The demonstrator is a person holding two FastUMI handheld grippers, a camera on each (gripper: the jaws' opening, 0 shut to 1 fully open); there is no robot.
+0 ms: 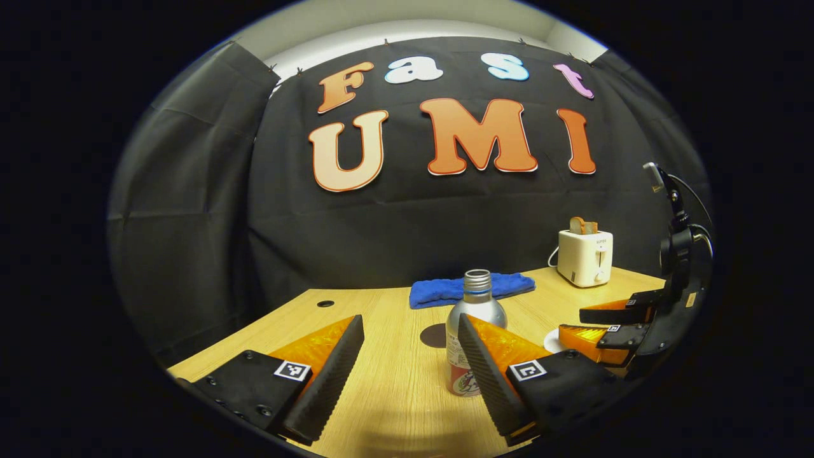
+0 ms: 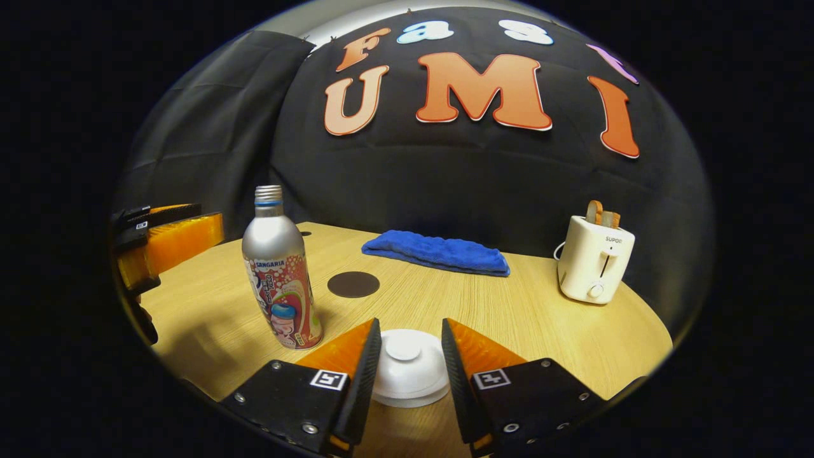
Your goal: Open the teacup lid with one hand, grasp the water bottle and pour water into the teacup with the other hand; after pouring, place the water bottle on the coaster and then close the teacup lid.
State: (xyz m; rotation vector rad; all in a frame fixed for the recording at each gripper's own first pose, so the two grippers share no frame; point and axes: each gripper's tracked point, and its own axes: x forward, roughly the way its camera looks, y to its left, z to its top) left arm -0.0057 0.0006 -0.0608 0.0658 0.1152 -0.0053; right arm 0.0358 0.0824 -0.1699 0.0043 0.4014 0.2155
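A silver water bottle (image 1: 475, 304) (image 2: 280, 273) with a red printed label stands upright on the wooden table, uncapped. My left gripper (image 1: 410, 369) is open wide; the bottle stands just beyond its right finger (image 1: 486, 375), partly hidden by it. In the right gripper view the left gripper (image 2: 203, 219) hovers left of the bottle. The white teacup lid (image 2: 410, 372) with a round knob rests on the cup between the fingers of my right gripper (image 2: 410, 362), which flank its rim with the jaws open. The dark round coaster (image 2: 353, 284) (image 1: 434, 335) lies behind the bottle. The right gripper (image 1: 575, 323) reaches in over the white lid (image 1: 552, 341).
A folded blue towel (image 2: 439, 252) (image 1: 470, 287) lies at the back of the table. A white toaster (image 2: 594, 257) (image 1: 585, 256) with bread in it stands at the back right. A cable hole (image 1: 325, 303) sits near the table's back left corner.
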